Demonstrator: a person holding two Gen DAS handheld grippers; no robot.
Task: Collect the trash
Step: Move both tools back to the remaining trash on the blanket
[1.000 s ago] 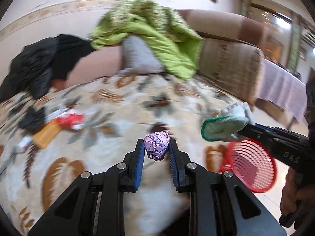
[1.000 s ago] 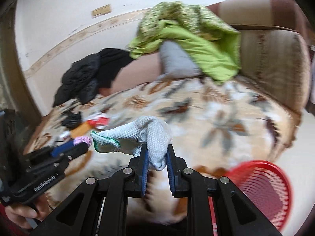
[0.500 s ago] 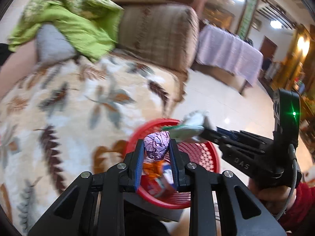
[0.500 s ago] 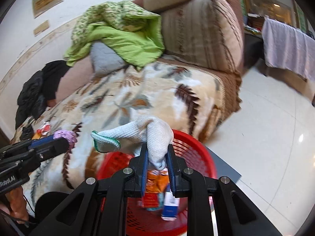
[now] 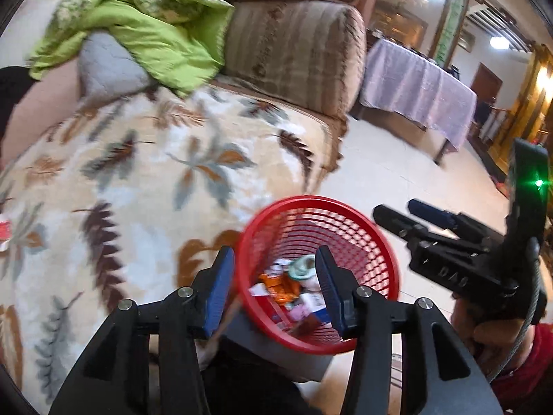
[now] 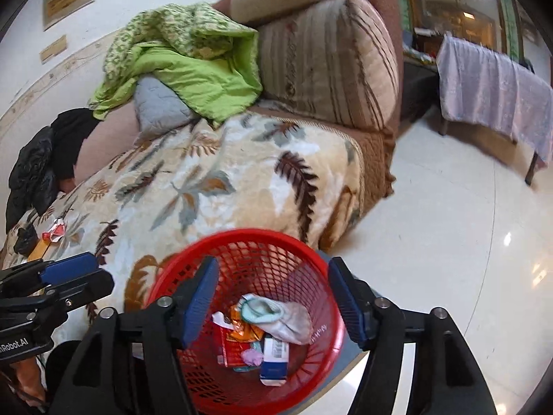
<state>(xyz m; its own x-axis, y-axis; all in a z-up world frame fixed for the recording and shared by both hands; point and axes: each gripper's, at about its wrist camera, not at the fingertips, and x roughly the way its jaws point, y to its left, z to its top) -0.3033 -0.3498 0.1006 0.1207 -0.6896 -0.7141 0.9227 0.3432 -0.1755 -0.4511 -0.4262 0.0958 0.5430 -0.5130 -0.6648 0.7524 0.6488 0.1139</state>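
Note:
A red mesh basket [image 5: 366,242] [image 6: 304,252] stands on the floor beside the sofa, under both grippers. In it lie a white glove with a green cuff [image 6: 283,318] [image 5: 304,266], a purple foil ball [image 6: 252,358], orange wrappers [image 6: 242,333] and a small white and blue box [image 6: 274,361]. My left gripper [image 5: 274,285] hangs over the basket, its jaws opening with nothing between them. My right gripper [image 6: 273,299] is over the basket too, jaws opening and empty. Each gripper shows in the other's view: the right gripper [image 5: 411,212], the left gripper [image 6: 79,275].
The sofa carries a leaf-patterned blanket [image 6: 207,180], a green quilt [image 6: 193,69] and a black jacket [image 6: 38,166]. Red and orange litter [image 6: 52,235] lies on the blanket at far left. A cloth-covered table [image 6: 497,86] stands across the pale tiled floor [image 6: 449,224].
Both grippers swung from the sofa to above the red basket, then opened. The purple foil ball left the left gripper and the glove left the right; both now lie in the basket.

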